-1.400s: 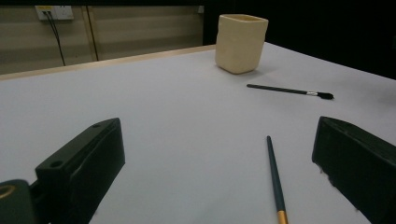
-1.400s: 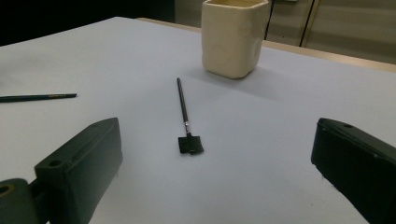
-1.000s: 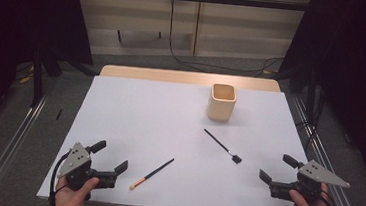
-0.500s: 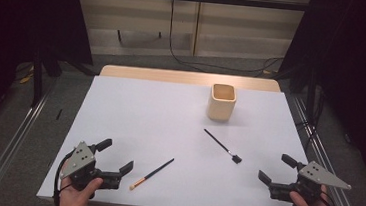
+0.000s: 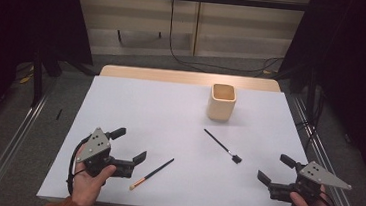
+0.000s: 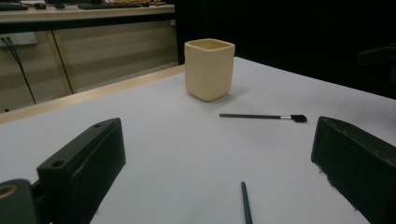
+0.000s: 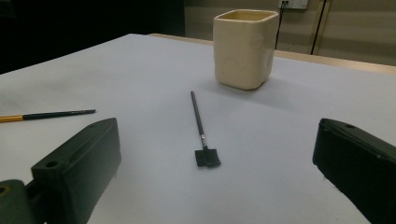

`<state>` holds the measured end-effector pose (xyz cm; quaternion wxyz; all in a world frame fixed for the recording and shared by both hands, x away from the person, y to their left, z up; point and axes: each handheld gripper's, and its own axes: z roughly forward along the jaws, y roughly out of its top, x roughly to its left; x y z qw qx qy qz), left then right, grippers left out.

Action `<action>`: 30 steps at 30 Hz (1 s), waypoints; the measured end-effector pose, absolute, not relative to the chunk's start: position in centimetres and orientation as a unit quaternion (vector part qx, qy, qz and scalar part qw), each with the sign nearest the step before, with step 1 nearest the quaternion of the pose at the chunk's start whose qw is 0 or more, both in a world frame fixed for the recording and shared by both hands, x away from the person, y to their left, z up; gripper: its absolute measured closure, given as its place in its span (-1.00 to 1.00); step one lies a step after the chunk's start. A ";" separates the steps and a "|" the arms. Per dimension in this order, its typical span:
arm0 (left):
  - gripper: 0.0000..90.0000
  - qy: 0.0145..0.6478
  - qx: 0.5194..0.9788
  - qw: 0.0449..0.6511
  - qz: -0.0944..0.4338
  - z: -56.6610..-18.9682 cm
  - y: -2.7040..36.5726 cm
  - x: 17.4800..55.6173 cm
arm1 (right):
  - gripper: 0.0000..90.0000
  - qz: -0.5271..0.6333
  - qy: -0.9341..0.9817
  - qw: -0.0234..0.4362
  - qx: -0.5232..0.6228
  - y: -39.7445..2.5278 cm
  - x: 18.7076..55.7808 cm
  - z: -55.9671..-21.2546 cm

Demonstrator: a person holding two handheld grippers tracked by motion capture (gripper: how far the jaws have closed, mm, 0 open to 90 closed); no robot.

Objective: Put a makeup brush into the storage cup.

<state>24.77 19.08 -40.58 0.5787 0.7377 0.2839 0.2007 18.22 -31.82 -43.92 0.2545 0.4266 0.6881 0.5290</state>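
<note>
Left gripper (image 5: pixel 128 147) wide open, empty, just beside pencil (image 5: pixel 152 173). Right gripper (image 5: pixel 274 169) wide open, empty, near black brush (image 5: pixel 223 146) on surface (image 5: pixel 169 117).

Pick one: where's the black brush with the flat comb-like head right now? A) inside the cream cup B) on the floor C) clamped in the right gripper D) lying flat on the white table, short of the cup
D: the black brush lies flat on the white table, apart from the cream cup, and the right gripper is open and holds nothing.
</note>
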 end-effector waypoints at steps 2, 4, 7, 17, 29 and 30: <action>-0.94 0.280 0.737 0.581 0.202 -40.4 18.7 25.2 | -0.98 0.528 0.689 0.254 0.427 -31.8 18.2 -43.9; -0.94 0.278 0.739 0.579 0.201 -40.4 18.7 25.3 | -0.98 0.527 0.689 0.253 0.429 -31.8 18.2 -43.9; -0.94 0.278 0.737 0.584 0.195 -40.4 18.5 25.7 | -0.98 0.524 0.687 0.258 0.431 -32.0 18.2 -43.9; -0.95 0.273 0.736 0.592 0.185 -39.9 18.0 26.7 | -0.99 0.523 0.687 0.260 0.432 -32.0 18.2 -43.9; -0.95 0.262 0.758 0.566 0.190 -38.9 16.6 27.7 | -0.99 0.524 0.687 0.259 0.431 -31.9 18.2 -43.9; -0.95 0.262 0.758 0.566 0.188 -38.8 16.5 27.7 | -0.99 0.524 0.687 0.259 0.431 -31.9 18.2 -43.9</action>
